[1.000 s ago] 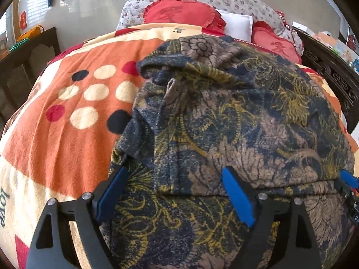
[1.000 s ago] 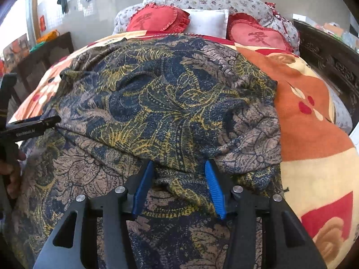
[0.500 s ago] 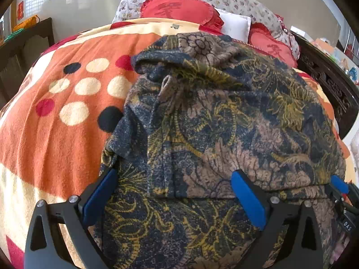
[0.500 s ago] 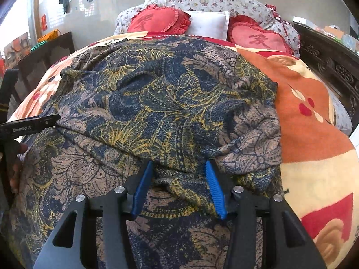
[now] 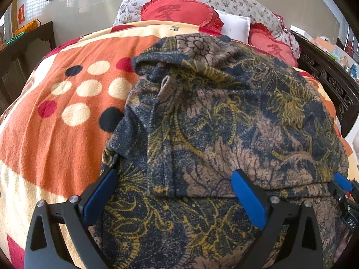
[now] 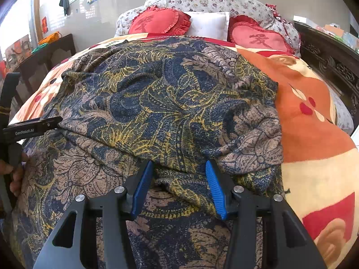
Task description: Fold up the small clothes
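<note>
A dark blue, tan and yellow floral garment (image 5: pixel 224 123) lies on the bed, its far half folded over the near half; it also fills the right wrist view (image 6: pixel 157 112). My left gripper (image 5: pixel 172 183) is wide open, its blue pads either side of the folded layer's near edge at the garment's left side. My right gripper (image 6: pixel 179 174) is open at the fold's edge on the right side, with a bunch of cloth lying between the pads. The left gripper's fingers (image 6: pixel 33 127) show at the left of the right wrist view.
The orange and cream blanket (image 5: pixel 56 134) covers the bed. Red heart cushions (image 6: pixel 161 22) and a white pillow (image 6: pixel 208 24) lie at the head. A dark carved bed rail (image 6: pixel 329 62) runs on the right, dark wooden furniture (image 5: pixel 24 51) on the left.
The left gripper has opened wider and backed off a little from the folded edge. The right gripper has barely moved.
</note>
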{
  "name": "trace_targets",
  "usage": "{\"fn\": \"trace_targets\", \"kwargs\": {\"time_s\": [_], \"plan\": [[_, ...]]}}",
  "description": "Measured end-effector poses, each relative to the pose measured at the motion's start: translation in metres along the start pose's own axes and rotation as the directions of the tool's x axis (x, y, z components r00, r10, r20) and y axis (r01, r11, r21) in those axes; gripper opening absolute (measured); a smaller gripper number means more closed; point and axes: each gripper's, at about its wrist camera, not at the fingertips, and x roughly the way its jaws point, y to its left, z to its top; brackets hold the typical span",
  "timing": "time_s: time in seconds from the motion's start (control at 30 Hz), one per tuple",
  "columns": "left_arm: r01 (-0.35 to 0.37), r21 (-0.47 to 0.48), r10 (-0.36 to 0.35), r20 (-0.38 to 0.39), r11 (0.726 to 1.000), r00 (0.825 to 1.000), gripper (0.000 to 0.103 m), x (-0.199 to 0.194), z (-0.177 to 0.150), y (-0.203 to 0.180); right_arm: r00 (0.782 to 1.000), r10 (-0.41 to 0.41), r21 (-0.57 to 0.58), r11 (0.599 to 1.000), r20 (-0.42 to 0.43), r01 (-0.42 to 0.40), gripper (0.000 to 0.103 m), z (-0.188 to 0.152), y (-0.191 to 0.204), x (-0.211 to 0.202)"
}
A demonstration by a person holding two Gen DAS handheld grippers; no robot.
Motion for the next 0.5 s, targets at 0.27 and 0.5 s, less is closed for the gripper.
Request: {"fn": "trace_targets", "kwargs": {"time_s": [0.27, 0.5], "plan": [[0.002, -0.002, -0.002, 0.002, 1.0, 1.0, 0.103, -0.0002, 0.0004, -0.0001, 1.0, 0.007, 0.005, 1.0, 0.003, -0.007, 0.021, -0.0004, -0.0011, -0.0002], [0.005, -0.004, -0.005, 0.002, 1.0, 1.0, 0.103, 0.0003, -0.0005, 0.0006, 0.999, 0.047, 0.031, 0.998, 0.011, -0.047, 0.023, 0.0003, -0.007, -0.0008]]}}
